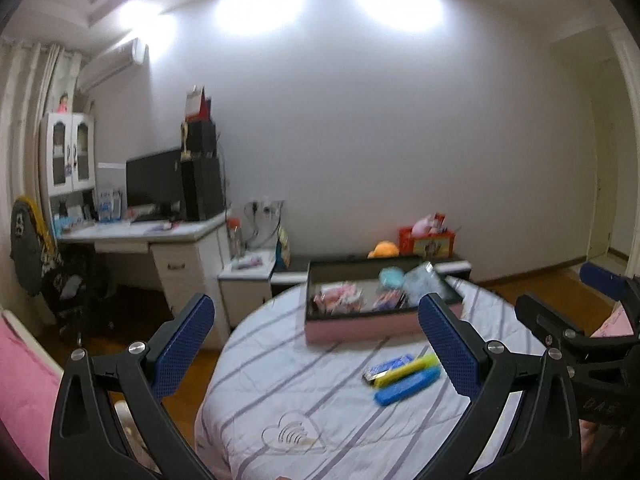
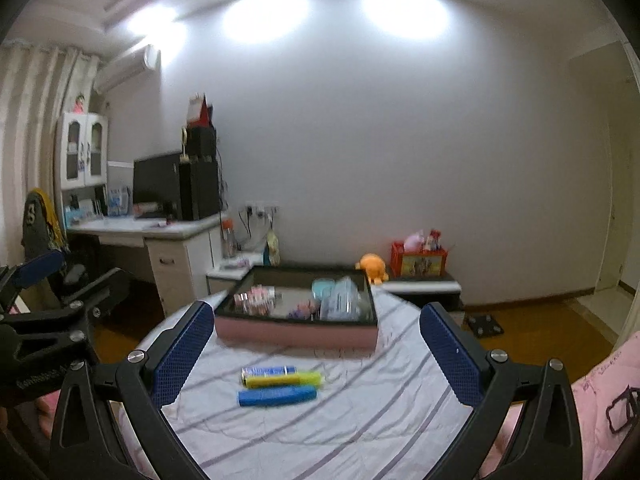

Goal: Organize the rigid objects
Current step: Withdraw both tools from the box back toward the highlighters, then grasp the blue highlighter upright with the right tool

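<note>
On the striped bed cover, three small items wait in front of the pink box [image 2: 296,334].

Both the left gripper [image 1: 316,346] and right gripper [image 2: 316,354] hang wide open, holding nothing; the blue bar [image 2: 277,395], yellow bar [image 2: 284,379] and battery-like stick [image 2: 267,371] touch, so a grab may snag two or press one into the soft cover.

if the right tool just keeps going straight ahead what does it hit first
Probably the pink box: the open right tool points over the yellow marker and blue marker lying short of it, though depth is unclear.
</note>
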The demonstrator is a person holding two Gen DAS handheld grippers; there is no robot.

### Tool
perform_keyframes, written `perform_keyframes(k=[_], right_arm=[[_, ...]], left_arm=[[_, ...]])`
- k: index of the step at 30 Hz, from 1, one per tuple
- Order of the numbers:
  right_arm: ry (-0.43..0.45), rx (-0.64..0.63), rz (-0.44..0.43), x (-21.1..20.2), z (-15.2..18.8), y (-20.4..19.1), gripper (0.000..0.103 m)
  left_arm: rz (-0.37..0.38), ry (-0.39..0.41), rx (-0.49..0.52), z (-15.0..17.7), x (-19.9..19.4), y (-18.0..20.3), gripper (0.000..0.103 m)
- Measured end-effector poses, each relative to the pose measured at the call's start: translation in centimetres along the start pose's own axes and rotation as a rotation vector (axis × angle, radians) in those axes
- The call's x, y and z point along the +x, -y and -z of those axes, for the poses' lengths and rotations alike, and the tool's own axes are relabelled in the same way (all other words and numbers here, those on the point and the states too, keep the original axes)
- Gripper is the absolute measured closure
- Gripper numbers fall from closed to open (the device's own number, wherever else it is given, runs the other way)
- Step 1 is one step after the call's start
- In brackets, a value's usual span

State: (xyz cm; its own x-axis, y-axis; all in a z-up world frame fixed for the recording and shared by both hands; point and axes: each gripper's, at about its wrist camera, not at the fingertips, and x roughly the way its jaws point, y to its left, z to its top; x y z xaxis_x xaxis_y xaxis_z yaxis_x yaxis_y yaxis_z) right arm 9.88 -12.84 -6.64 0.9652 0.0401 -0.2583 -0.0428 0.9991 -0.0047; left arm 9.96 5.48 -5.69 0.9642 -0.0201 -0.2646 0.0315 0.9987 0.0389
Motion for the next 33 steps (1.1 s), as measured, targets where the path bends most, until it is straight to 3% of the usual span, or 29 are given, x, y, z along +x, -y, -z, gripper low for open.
perform_keyframes(k=[7, 15, 23, 27, 33], right_arm=[[-0.266, 0.046, -0.03, 7.5, 4.7, -1.0, 0.0], [-0.486, 0.059, -0.018, 14.3, 8.1, -3.2, 0.0], [-0.62, 0.038, 0.015, 19.7, 9.9, -4.6, 0.0], [-0.624, 0.011, 0.045, 19.0, 10.2, -3.5, 0.0], [-0.611, 0.035, 0.175, 16.8, 10.3, 2.0, 0.0]], left_arm=[[-0.045, -0.116, -0.01, 3.1, 4.4, -1.8, 0.0], [-0.071, -0.2, -0.035, 5.2, 8.1, -4.2, 0.0], [-0.041, -0.262, 0.003, 6.1, 10.5, -3.9, 0.0], [-0.027, -0.296, 0.035, 6.8, 11.4, -2.9, 0.0], [0.017, -0.325, 0.033, 7.5, 12.2, -1.7, 0.0]])
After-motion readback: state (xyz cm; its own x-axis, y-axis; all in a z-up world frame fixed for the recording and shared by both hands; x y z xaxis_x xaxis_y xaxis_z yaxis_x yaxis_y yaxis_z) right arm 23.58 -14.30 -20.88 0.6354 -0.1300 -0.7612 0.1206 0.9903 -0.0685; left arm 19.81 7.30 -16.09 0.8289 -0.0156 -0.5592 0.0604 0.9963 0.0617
